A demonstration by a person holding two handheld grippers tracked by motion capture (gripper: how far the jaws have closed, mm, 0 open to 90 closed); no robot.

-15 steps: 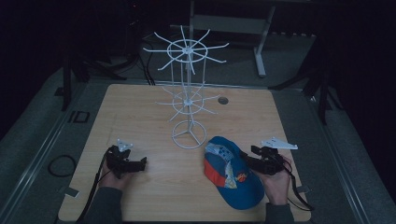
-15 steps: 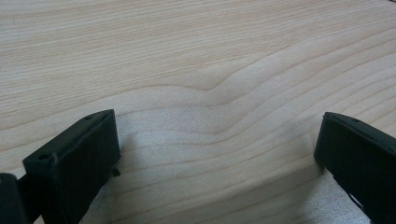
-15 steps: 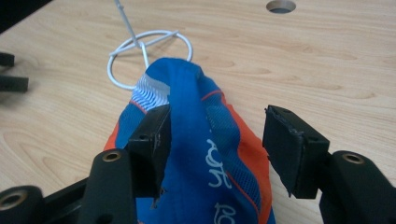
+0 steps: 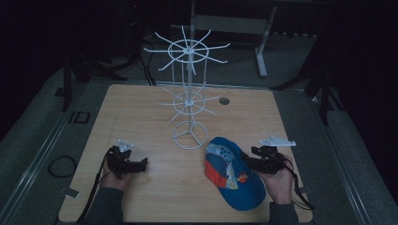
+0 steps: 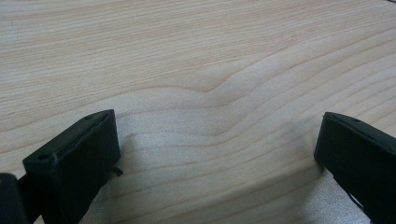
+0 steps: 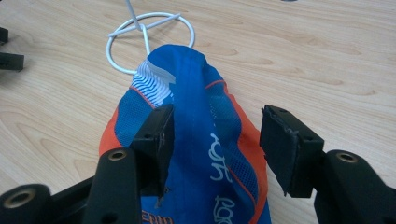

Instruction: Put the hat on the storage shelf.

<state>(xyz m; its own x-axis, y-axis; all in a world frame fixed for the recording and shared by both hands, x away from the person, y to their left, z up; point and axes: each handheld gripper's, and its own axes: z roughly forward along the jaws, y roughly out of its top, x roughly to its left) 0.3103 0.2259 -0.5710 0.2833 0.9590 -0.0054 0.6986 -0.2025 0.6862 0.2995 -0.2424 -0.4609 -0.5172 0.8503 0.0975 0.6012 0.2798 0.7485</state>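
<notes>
From the high view, a blue and orange cap (image 4: 233, 176) lies on the wooden desk (image 4: 141, 108), just beside the ring base of a white wire rack (image 4: 189, 98) that stands near the middle. The right tool (image 4: 257, 162) sits at the cap's far edge from the left tool (image 4: 136, 165), which rests well apart from the cap on the other side of the rack's base. The cap looks light and soft, mostly mesh and thin cloth, with a stiffer brim, so it should crumple under a pinch and sag when lifted; the crown's raised fold or the brim edge seem the surest places to take hold. The rack's thin spokes spread wide at two levels and would likely catch a cap carried in carelessly, and the rack itself looks light enough to tip. In the left gripper view, the left tool is spread wide with nothing between its jaws, bare wood grain beneath. In the right gripper view, the right tool (image 6: 215, 135) is released, jaws apart on either side of the cap's bunched crown (image 6: 196, 93), not yet closed on it, with the rack's ring base (image 6: 149, 37) just beyond the cap.
</notes>
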